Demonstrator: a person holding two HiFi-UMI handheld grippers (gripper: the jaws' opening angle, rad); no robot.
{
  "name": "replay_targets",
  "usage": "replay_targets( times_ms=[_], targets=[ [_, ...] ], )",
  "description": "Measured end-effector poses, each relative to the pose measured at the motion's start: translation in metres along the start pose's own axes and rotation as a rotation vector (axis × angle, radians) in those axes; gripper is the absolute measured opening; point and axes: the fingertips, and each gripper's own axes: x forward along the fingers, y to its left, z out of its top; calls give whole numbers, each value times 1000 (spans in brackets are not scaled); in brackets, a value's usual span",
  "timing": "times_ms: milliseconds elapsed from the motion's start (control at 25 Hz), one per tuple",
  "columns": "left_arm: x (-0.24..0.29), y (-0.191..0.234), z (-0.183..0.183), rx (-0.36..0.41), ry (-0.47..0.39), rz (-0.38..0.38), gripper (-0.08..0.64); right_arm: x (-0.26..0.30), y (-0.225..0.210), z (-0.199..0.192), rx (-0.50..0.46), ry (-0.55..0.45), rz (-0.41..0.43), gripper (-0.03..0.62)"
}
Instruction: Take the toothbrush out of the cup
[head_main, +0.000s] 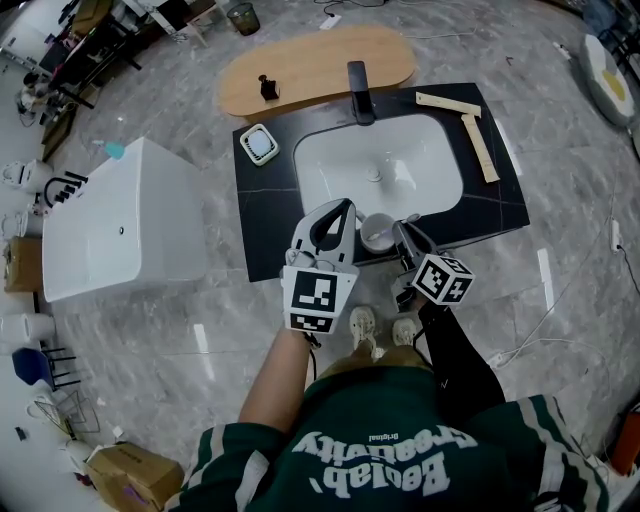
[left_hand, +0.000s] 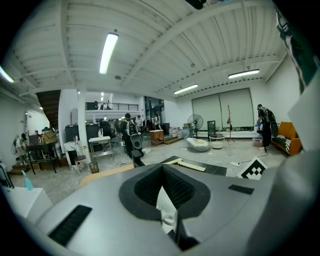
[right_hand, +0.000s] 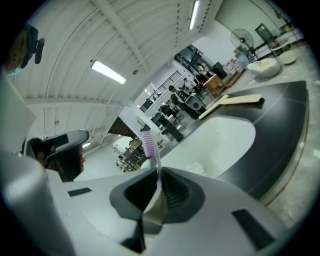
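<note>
The right tool (right_hand: 156, 196) is clenched on the toothbrush (right_hand: 150, 150) by its stem, bristles standing above the jaws, likely to draw it straight up. The left tool (left_hand: 167, 200) pinches the cup (head_main: 378, 233) wall, seemingly to steady it on the bench (head_main: 265, 215) before the sink (head_main: 400, 165). The cup stands between both tools' tips. Whether the brush's lower end sits inside it is hidden.
</note>
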Motion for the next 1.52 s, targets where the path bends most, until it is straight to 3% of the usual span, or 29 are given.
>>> replay_targets(
  times_ms=[280, 680, 1080, 1520],
  targets=[
    [-1, 1, -3, -3, 3, 8, 0, -1, 3, 2, -24, 8, 15, 31],
    [-7, 6, 8, -21, -25, 45, 0, -4, 35, 29, -145, 5, 93, 29],
    [-20, -1, 32, -26, -68, 92, 0, -27, 86, 84, -337, -49, 173, 31],
    [-40, -20, 53, -35, -96, 150, 0, -74, 129, 145, -557, -156, 194, 32]
  ],
)
